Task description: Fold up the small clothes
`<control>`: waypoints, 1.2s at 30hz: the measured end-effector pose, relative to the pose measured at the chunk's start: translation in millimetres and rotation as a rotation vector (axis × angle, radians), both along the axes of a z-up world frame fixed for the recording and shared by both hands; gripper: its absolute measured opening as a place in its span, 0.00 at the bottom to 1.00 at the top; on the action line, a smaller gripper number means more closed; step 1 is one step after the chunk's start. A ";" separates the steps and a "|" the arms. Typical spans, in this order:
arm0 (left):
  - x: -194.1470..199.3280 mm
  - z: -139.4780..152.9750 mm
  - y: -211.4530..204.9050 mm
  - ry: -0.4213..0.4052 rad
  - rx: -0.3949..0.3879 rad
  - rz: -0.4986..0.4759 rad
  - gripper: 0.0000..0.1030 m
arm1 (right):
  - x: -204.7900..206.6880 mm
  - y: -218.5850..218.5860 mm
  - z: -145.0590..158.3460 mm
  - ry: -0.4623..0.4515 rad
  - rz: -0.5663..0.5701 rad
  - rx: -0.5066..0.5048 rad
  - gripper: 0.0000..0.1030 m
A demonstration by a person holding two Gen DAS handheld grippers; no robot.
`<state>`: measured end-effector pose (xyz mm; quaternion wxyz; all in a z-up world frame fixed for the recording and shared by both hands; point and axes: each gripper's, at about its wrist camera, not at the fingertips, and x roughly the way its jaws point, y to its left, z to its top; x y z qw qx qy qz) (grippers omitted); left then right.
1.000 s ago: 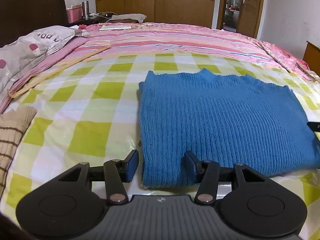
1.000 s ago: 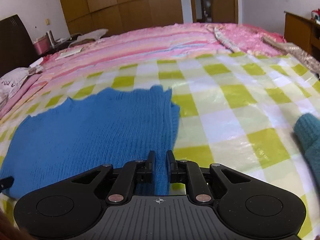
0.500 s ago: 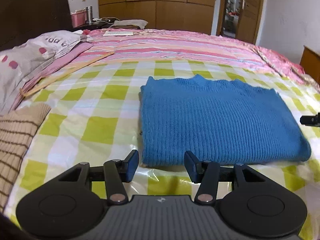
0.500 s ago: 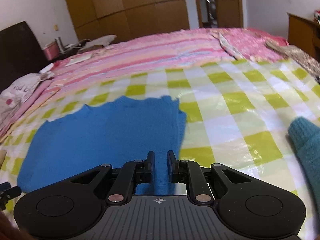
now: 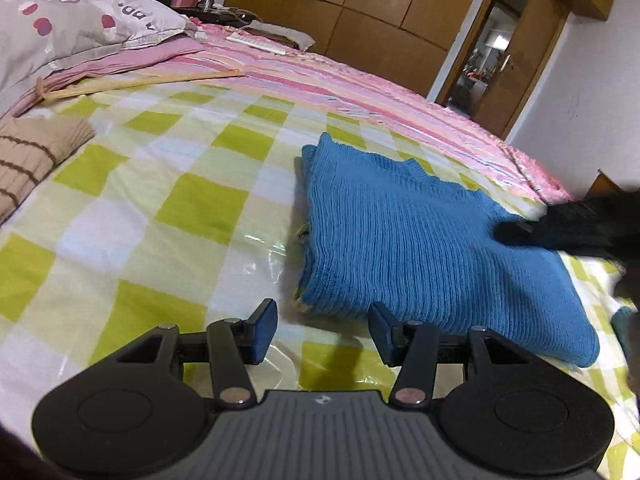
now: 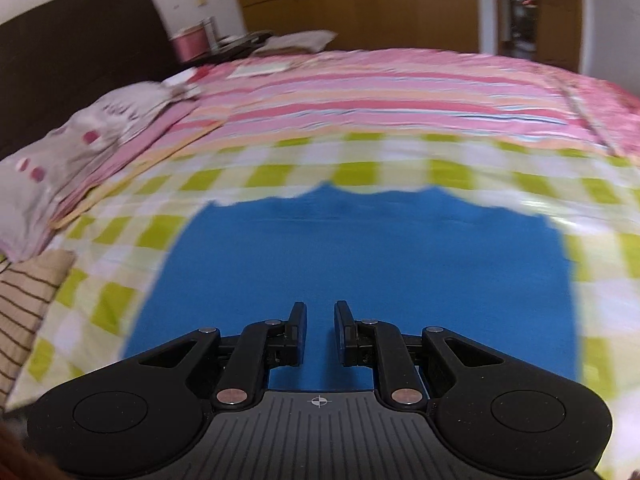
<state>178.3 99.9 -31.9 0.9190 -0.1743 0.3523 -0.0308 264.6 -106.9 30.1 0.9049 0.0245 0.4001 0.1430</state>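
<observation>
A blue ribbed knit sweater [image 5: 420, 240] lies folded flat on the green-checked bed cover [image 5: 160, 208]. My left gripper [image 5: 322, 320] is open and empty, just short of the sweater's near left corner. My right gripper [image 6: 320, 320] hovers over the sweater [image 6: 360, 256] with its jaws a narrow gap apart and nothing between them. In the left wrist view the right gripper [image 5: 568, 226] shows as a dark blur over the sweater's far right edge.
A beige striped knit garment [image 5: 28, 160] lies at the left edge of the bed. A spotted grey pillow [image 5: 72, 36] and pink striped bedding [image 5: 320, 80] lie beyond. A teal garment [image 5: 624, 320] peeks in at the right. Wardrobe doors stand behind.
My right gripper has swung left from the sweater's right edge to above its middle, and its jaws have parted slightly. My left gripper has pulled back and turned right, still open.
</observation>
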 end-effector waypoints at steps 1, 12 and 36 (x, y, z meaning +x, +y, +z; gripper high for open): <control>-1.6 -0.3 0.8 -0.007 -0.003 -0.004 0.54 | 5.8 16.4 -0.3 0.005 0.023 0.003 0.16; -3.7 -1.6 4.7 -0.023 -0.036 -0.037 0.54 | 57.2 127.8 -18.0 0.056 0.122 -0.050 0.36; -6.6 -3.8 3.8 -0.072 -0.051 -0.019 0.66 | 74.8 143.3 -8.6 0.034 0.163 -0.214 0.12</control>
